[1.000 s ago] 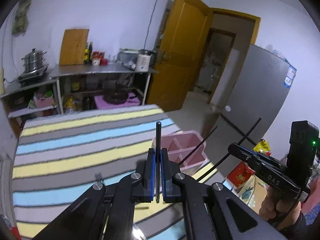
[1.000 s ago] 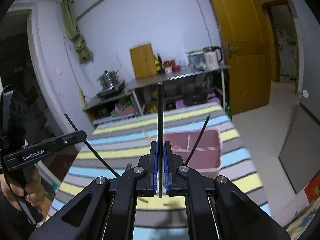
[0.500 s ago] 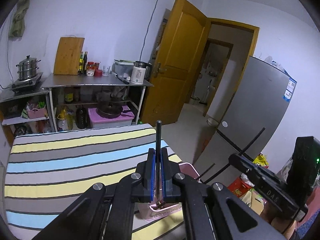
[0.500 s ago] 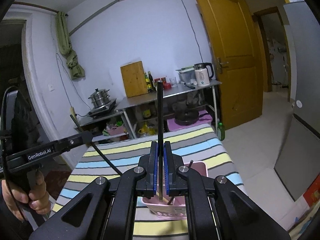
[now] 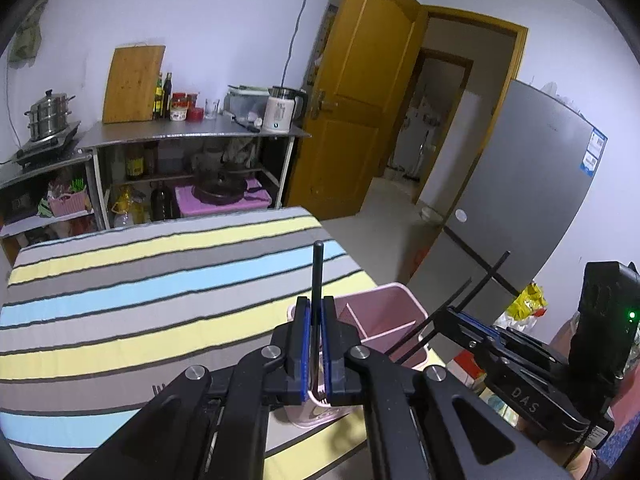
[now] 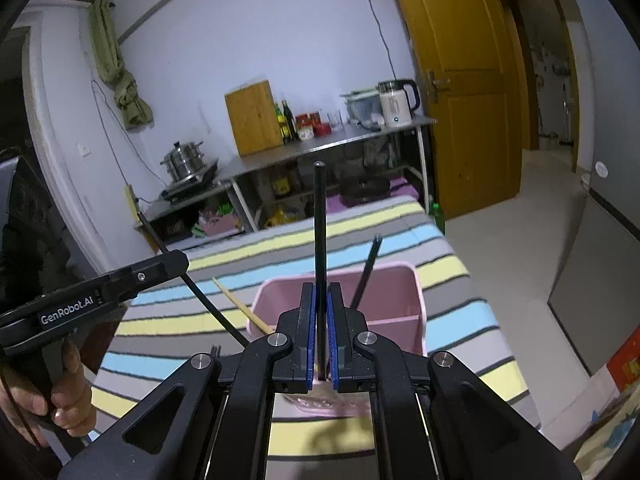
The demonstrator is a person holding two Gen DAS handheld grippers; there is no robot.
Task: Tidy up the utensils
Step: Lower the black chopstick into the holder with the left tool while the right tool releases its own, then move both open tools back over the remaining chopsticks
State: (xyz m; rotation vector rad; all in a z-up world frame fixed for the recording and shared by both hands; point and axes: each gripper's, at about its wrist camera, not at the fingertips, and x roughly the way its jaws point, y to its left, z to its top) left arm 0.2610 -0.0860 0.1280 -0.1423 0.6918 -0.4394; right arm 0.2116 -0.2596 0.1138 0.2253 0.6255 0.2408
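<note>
Two hand-held grippers hover over a striped table (image 5: 120, 304), each clamped on a thin black utensil handle. A pink bin (image 5: 384, 320) with inner dividers stands at the table's right edge, low and right of centre in the left wrist view.

In that view the left gripper (image 5: 316, 344) fills the bottom of the frame. Its blue pads (image 5: 305, 344) are pressed together on a black stick (image 5: 318, 280), which rises straight up past the fingertips. The working end is hidden below the jaws, so whether it is a chopstick or a fork cannot be told. The upright hold probably lets the stick drop end first into a compartment.

In the right wrist view the right gripper (image 6: 321, 332) sits low at centre, directly above the bin (image 6: 396, 292). Its jaws are likewise closed tight on a black stick (image 6: 320, 232) pointing up the frame. Another black stick (image 6: 368, 268) already leans inside the bin, right of centre, and a pale wooden chopstick (image 6: 240, 306) slants at the bin's left edge.

At the left edge of this view a hand (image 6: 60, 392) holds the left gripper, a black stick crossing beneath it.

Both sticks look poised for lowering into the bin.
</note>
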